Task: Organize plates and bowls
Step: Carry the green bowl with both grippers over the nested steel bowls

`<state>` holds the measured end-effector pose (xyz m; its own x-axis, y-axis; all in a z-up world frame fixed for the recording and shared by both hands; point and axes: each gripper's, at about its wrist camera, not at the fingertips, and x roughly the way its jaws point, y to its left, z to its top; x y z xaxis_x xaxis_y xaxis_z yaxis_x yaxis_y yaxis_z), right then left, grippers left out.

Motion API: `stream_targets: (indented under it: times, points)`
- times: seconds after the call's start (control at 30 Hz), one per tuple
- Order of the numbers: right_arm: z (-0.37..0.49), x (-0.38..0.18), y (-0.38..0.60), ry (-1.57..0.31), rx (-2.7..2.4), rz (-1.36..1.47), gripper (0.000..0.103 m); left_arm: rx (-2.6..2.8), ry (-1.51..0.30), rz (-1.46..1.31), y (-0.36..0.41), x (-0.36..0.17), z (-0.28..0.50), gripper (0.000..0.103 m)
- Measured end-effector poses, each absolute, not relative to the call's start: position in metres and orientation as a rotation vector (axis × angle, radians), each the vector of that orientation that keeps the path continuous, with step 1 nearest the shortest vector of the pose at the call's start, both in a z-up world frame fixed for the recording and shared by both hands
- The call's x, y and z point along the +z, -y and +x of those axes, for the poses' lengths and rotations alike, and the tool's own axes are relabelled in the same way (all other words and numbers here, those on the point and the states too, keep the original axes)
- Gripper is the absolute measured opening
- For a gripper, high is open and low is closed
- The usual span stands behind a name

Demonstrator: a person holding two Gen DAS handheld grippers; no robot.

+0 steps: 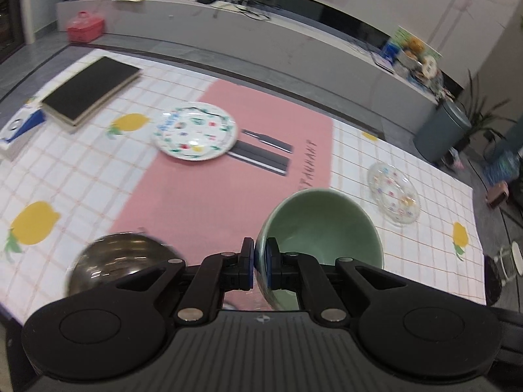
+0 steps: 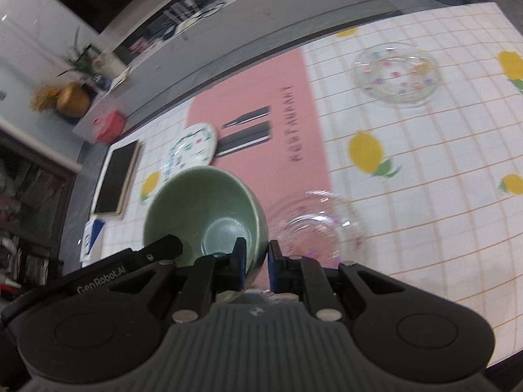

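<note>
A pale green bowl hangs above the table, tilted, held by both grippers. My left gripper is shut on its left rim, one pad inside and one outside. In the right wrist view the same green bowl has my right gripper shut on its right wall, and a finger of the left gripper crosses its near-left rim. A steel bowl lies below at the left, a clear glass bowl below at the right. A flower-patterned plate and a clear glass plate rest on the table.
A pink placemat covers the middle of the lemon-print tablecloth. A black book and a blue-and-white box lie at the far left. Beyond the table stand a red box on the floor, a grey bin and a long low cabinet.
</note>
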<state>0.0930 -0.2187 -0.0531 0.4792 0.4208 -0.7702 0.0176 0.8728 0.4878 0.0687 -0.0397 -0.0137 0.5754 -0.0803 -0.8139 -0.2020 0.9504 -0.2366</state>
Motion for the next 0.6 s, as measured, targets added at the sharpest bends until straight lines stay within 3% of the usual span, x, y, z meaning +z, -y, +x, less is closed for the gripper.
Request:
stream_targets:
  times: [0.6]
  points:
    - [0.075, -0.047, 0.117, -1.083, 0.429, 0.349, 0.011, 0.231, -0.941, -0.431, -0.055, -0.013, 0.018, 0.007]
